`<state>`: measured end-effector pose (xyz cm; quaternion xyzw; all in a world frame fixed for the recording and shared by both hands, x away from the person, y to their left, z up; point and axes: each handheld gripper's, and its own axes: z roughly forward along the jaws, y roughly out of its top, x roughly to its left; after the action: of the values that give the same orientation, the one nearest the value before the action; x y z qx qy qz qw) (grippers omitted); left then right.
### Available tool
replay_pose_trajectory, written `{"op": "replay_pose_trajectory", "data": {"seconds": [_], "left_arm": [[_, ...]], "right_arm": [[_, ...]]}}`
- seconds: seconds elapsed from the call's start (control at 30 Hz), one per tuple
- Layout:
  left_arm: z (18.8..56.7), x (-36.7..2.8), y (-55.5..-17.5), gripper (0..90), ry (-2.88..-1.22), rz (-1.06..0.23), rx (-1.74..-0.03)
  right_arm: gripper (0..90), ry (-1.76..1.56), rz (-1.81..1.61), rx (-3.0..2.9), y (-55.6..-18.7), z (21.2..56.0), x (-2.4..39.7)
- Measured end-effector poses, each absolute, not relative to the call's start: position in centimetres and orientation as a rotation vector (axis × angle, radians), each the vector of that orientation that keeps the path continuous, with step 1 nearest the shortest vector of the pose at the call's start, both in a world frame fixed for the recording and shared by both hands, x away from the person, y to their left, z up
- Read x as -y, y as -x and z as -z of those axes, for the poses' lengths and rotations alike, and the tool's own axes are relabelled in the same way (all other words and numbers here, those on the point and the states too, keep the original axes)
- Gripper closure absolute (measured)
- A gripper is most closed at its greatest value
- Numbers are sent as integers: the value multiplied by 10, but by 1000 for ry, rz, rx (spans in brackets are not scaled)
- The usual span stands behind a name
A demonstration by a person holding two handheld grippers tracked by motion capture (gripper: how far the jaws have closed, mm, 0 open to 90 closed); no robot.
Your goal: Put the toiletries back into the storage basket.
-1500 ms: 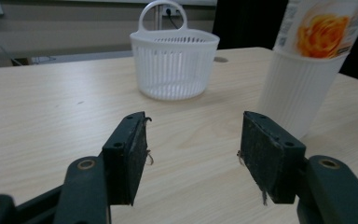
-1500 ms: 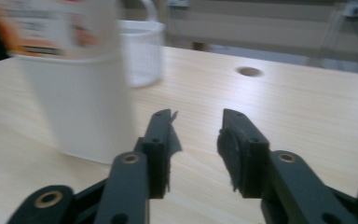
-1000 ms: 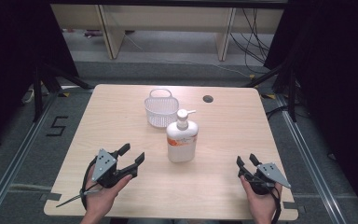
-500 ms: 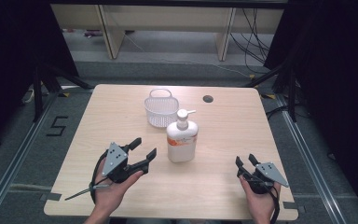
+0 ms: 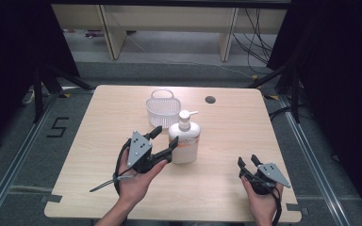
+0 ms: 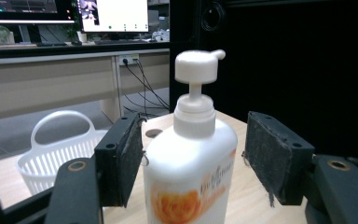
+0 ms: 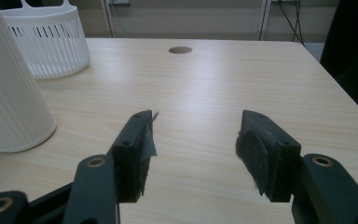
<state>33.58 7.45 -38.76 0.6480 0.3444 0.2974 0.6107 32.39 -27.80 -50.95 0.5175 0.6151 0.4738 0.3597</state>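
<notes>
A white pump bottle [image 5: 185, 141] with an orange label stands upright at the middle of the wooden table [image 5: 235, 127]. My left gripper [image 5: 166, 137] has come up to it from the left, and the bottle [image 6: 191, 177] stands between its jaws. The jaws have just been closing. The left pad [image 6: 128, 158] is at the bottle's side, while a gap shows before the right pad [image 6: 270, 154]. My right gripper [image 5: 247, 160] rests open near the front right of the table, with nothing between its fingers [image 7: 193, 126].
A white slotted basket [image 5: 163, 107] with a handle stands just behind the bottle. A round cable hole [image 5: 210, 99] lies at the table's far side. Dark curtains flank the table, and desks stand beyond it.
My left gripper has moved up and to the right, from the front left of the table to the bottle, which now stands between its jaws. The right hand has stayed put.
</notes>
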Motion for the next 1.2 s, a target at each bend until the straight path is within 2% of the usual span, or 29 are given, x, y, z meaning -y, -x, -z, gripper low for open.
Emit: {"op": "replay_pose_trajectory", "data": {"seconds": [0.53, 1.2], "left_arm": [[374, -32, -364, 374, -1480, -772, -881], [375, -21, -378, 451, -1497, -782, -924]], "right_arm": [[452, -1350, -1230, -1631, -325, 513, 272], [444, -1352, -1211, -1643, -326, 513, 274]]}}
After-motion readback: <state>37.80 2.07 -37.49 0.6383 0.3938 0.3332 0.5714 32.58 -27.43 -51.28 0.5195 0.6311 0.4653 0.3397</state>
